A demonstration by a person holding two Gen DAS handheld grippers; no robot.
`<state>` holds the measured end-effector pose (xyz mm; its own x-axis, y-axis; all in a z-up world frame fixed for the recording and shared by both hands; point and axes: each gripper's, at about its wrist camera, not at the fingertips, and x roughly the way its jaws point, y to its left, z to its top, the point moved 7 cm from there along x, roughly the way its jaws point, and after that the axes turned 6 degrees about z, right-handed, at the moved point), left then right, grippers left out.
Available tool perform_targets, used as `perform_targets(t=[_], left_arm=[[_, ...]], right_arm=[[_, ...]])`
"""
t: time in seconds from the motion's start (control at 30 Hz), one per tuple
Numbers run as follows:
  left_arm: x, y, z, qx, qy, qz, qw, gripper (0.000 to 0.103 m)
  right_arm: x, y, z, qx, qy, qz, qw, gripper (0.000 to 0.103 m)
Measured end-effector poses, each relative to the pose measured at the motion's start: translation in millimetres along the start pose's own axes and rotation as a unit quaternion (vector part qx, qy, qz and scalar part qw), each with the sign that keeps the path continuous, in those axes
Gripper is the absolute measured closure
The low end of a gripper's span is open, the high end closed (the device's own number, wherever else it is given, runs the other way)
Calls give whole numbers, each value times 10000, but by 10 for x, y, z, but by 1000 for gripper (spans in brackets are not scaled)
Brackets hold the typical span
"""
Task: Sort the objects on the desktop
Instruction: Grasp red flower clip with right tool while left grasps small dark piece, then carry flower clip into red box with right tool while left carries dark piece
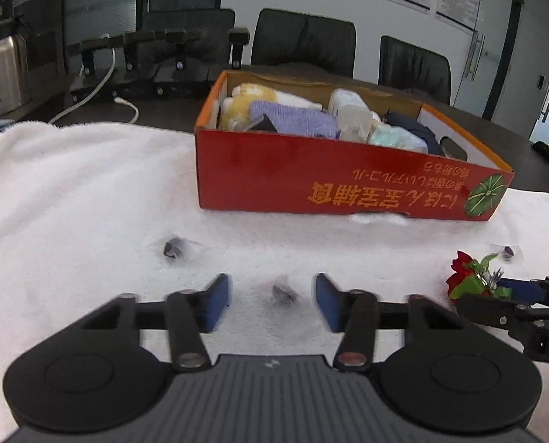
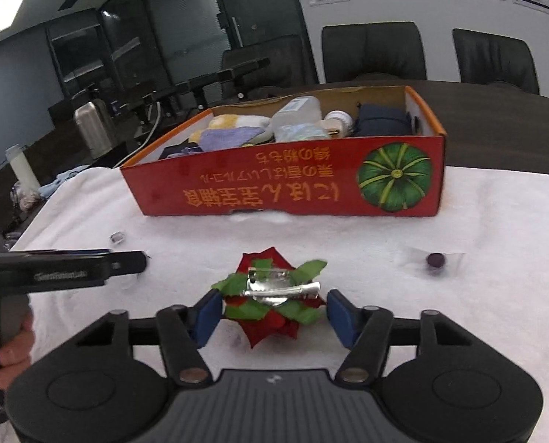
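A red fabric flower hair clip (image 2: 270,295) lies metal side up on the white towel (image 2: 477,295). My right gripper (image 2: 274,313) stands around it; its blue pads are close beside the petals, open, with a slight gap on the right. My left gripper (image 1: 272,301) is open around a small clear packet with a dark piece (image 1: 283,295), and neither pad touches it. In the left wrist view the flower clip (image 1: 463,277) and the right gripper (image 1: 514,295) show at the right edge. Behind stands the red cardboard box (image 1: 311,177), holding cloths, a bottle and a plush toy.
Two more small clear packets (image 1: 174,249) (image 1: 507,251) lie on the towel, one to each side. The left gripper (image 2: 126,262) and the hand (image 2: 8,354) holding it reach in from the left. A steel flask (image 1: 6,70), a white cable (image 1: 101,85) and black chairs (image 1: 304,40) stand behind.
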<state>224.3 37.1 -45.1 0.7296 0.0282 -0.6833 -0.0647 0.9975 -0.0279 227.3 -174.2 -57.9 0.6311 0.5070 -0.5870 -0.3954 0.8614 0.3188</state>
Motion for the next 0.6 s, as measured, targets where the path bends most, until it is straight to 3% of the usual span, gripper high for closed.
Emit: perform_targets(t=[0.03, 0.1, 0.4, 0.6], left_arm=[[22, -3, -8, 14, -8, -3, 10000, 68], [10, -3, -35, 170, -166, 112, 9997, 79], [-180, -149, -138, 550, -465, -8, 9974, 85], [-846, -220, -130, 472, -960, -339, 9937, 85]], right_arm=[[12, 7, -15, -30, -35, 8, 10000, 50], [11, 49, -44, -190, -73, -28, 9998, 63], [-125, 214, -29, -659, -487, -84, 9966, 65], [-409, 395, 63, -848, -786, -95, 9933, 65]])
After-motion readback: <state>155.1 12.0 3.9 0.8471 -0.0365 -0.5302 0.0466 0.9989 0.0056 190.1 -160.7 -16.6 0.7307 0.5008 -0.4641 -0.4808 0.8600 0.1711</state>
